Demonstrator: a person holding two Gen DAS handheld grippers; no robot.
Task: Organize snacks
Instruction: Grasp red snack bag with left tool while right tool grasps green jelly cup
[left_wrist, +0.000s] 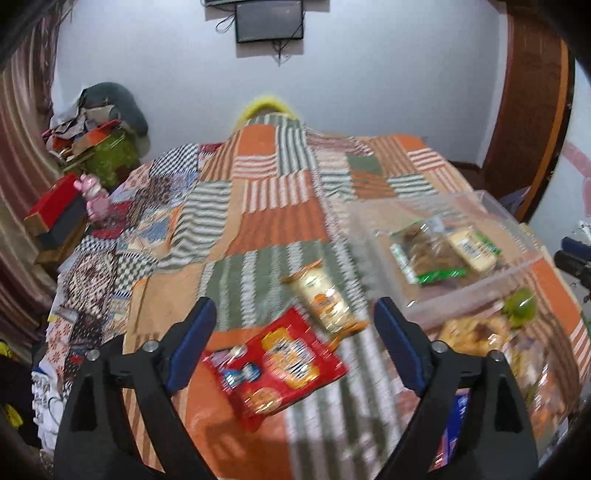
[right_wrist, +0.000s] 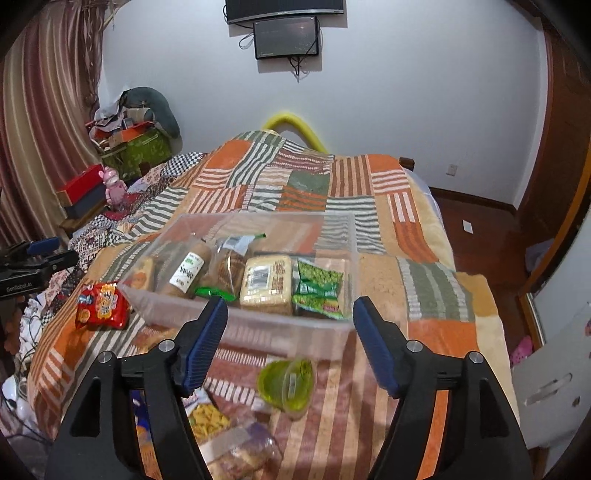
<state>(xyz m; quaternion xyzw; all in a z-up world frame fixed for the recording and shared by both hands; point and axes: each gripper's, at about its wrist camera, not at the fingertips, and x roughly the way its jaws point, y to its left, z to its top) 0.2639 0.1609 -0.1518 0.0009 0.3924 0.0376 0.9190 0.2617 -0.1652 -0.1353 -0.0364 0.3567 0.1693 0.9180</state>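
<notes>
A clear plastic bin (right_wrist: 258, 325) sits on the patchwork bed and holds several snack packs, among them a beige cracker pack (right_wrist: 266, 282) and a green pea bag (right_wrist: 319, 288). My right gripper (right_wrist: 291, 343) is open and empty, above a green jelly cup (right_wrist: 286, 384) in front of the bin. My left gripper (left_wrist: 295, 347) is open and empty, over a red snack bag (left_wrist: 275, 363) lying on the quilt. A cream tube-shaped pack (left_wrist: 323, 297) lies just beyond it. The bin also shows in the left wrist view (left_wrist: 476, 288), to the right.
More loose snack packs (right_wrist: 221, 432) lie on the quilt near the front edge. A red box (right_wrist: 83, 186) and a pink toy (right_wrist: 114, 188) stand left of the bed. The left gripper shows at the left edge of the right wrist view (right_wrist: 40, 258). The bed's right side drops to a wooden floor (right_wrist: 476, 236).
</notes>
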